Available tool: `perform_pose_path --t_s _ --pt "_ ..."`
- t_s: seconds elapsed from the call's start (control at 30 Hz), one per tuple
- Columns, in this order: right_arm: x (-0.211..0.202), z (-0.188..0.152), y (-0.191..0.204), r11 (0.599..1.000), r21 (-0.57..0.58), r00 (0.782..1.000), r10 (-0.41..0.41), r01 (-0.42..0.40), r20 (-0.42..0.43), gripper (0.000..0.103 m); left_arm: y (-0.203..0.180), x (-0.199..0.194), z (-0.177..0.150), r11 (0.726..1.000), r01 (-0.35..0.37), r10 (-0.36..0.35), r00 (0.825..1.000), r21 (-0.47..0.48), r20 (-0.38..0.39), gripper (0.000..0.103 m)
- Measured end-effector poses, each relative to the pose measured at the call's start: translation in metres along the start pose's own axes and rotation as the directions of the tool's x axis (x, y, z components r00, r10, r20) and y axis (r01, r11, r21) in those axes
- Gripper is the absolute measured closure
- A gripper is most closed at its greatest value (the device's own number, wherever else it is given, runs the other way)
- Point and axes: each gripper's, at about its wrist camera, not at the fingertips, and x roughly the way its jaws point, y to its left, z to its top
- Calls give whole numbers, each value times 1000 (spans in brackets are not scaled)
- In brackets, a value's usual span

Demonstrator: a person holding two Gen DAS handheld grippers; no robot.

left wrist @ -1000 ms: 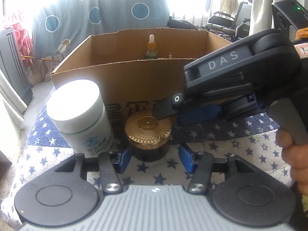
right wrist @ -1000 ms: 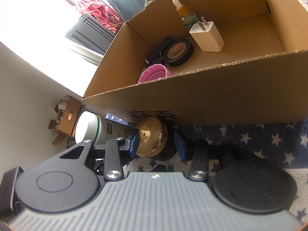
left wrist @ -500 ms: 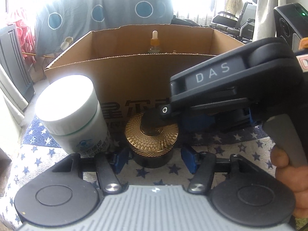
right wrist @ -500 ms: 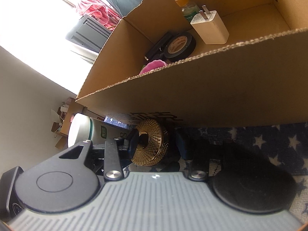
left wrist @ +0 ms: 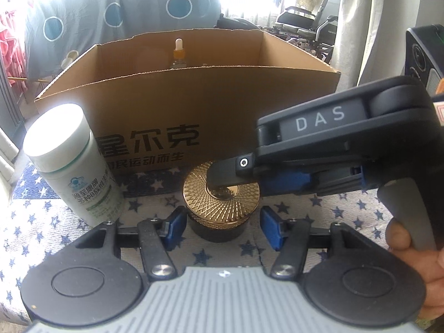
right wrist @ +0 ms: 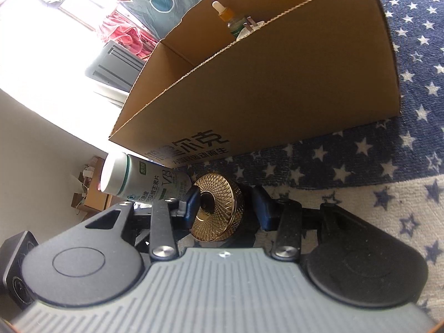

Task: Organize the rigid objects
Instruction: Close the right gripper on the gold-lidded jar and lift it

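Note:
A black jar with a gold patterned lid (left wrist: 222, 202) stands on the star-print cloth in front of the cardboard box (left wrist: 194, 102). My left gripper (left wrist: 222, 229) is open, its blue pads (left wrist: 173, 227) either side of the jar's base; the right pad stands clear of it. My right gripper (left wrist: 241, 184) comes in from the right, rolled on its side. Its upper finger (left wrist: 222, 172) lies on the lid's centre. In the right wrist view the jar (right wrist: 219, 208) sits between the right gripper's (right wrist: 226, 208) fingers, with a thin gap at the far finger (right wrist: 262, 211).
A white capped bottle (left wrist: 69, 161) stands just left of the jar, also in the right wrist view (right wrist: 133, 177). Inside the box (right wrist: 277, 83) are a dropper bottle (right wrist: 224, 14) and a white plug (right wrist: 249, 26). A person's hand (left wrist: 416, 249) holds the right gripper's handle.
The right gripper has slid in and sunk, so its upper finger now lies on the lid and the box's inside is mostly hidden. The left gripper has drawn back a little.

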Motion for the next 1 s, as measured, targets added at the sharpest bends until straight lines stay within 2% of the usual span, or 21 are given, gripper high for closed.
perform_pose_path --t_s 0.5,1.0 --pt "-39 -17 -21 998 38 998 -47 46 35 61 -23 -4 -4 996 86 -85 996 31 -39 46" --pt "-47 -19 -31 997 67 999 -37 34 37 59 -28 -4 -6 992 97 -95 995 75 -37 46"
